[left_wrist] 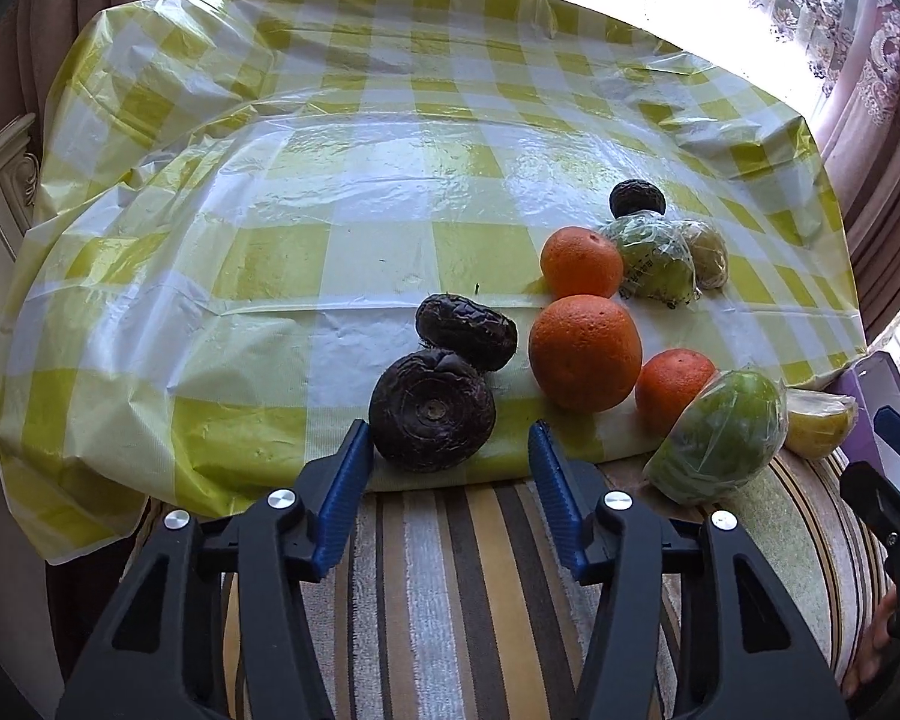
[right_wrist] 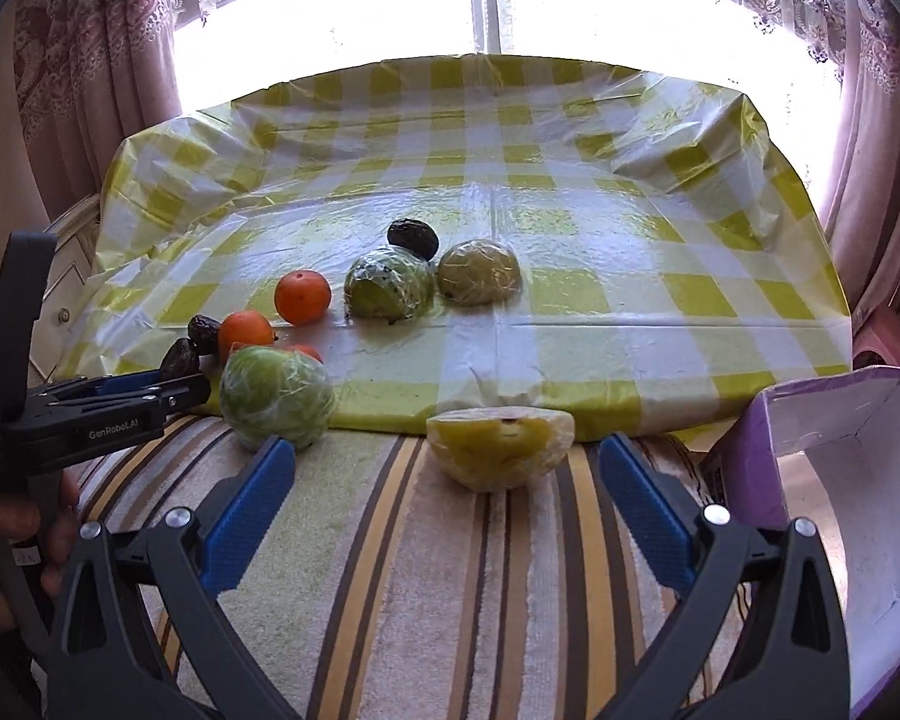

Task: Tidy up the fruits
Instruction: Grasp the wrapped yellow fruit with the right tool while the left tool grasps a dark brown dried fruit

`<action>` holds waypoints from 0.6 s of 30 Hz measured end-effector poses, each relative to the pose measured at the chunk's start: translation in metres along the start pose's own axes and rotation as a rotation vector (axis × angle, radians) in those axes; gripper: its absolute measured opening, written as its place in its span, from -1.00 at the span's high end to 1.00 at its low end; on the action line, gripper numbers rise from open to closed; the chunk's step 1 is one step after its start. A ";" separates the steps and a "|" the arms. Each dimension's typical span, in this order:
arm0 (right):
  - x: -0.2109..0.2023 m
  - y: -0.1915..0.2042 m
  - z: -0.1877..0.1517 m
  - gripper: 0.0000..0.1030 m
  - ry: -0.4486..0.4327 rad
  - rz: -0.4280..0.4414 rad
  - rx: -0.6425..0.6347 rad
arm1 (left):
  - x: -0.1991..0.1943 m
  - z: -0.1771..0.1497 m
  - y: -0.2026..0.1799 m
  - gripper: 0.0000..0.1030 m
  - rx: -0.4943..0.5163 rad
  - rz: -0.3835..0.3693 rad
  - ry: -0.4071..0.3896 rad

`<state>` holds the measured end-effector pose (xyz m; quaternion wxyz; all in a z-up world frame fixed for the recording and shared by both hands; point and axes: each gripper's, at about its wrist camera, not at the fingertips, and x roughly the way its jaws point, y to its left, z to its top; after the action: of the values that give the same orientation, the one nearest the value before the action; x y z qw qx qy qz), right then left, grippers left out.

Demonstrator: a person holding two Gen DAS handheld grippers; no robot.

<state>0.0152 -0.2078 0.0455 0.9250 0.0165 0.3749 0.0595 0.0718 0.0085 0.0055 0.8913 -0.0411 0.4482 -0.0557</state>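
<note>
Fruits (left_wrist: 594, 324) sit bunched along the near side of the worktop (left_wrist: 330, 210), which is draped in a shiny yellow-and-white checked sheet. In front of it runs a striped cloth (left_wrist: 450, 570). The purple box (right_wrist: 840, 420) stands open and white inside in the right-hand view; the left one catches only a sliver of it.

Now the fruit. A film-wrapped green fruit (right_wrist: 276, 399) lies where sheet meets stripes. The big orange (left_wrist: 585, 351) fills the middle of the left view. From the right it is small and far off, and another orange is nearly hidden behind the green one. A wrapped yellow half (right_wrist: 501, 447) rests on the stripes. A dark wrinkled fruit (left_wrist: 432, 420) sits at the sheet's near edge.

The left claw (left_wrist: 453, 438) is around that dark fruit. One blue pad is against it, the other stands just clear, so there's no clamp. The right view shows this claw side-on, with a hand (right_wrist: 6, 546) behind it. The right claw (right_wrist: 450, 450) is spread wide, holding nothing, with the yellow half just ahead between its fingers.
</note>
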 end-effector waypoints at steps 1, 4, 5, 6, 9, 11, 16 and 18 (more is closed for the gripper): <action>0.004 -0.002 0.002 -0.97 0.014 -0.004 0.008 | 0.000 0.001 0.001 0.03 -0.003 0.001 0.000; 0.018 -0.006 0.006 -0.94 0.054 -0.004 0.015 | 0.002 0.005 0.002 0.04 -0.012 0.003 -0.001; 0.022 -0.006 0.007 -0.91 0.070 0.004 0.020 | 0.002 0.007 0.002 0.04 -0.016 0.005 -0.002; 0.026 -0.006 0.008 -0.85 0.079 0.010 0.025 | 0.003 0.007 0.003 0.04 -0.019 0.003 -0.002; 0.035 -0.007 0.012 -0.76 0.095 0.006 0.032 | 0.004 0.009 0.006 0.21 -0.031 0.007 -0.001; 0.039 -0.007 0.015 -0.71 0.102 0.006 0.037 | 0.004 0.009 0.009 0.22 -0.039 -0.003 -0.002; 0.040 -0.013 0.016 -0.21 0.106 -0.032 0.044 | 0.001 0.007 0.010 0.23 -0.038 -0.003 -0.013; 0.040 -0.017 0.014 -0.21 0.107 -0.023 0.051 | -0.001 0.006 0.008 0.24 -0.030 0.002 -0.017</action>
<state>0.0551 -0.2194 0.0269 0.9035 0.0325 0.4255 0.0399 0.0763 0.0171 0.0087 0.8943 -0.0546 0.4415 -0.0477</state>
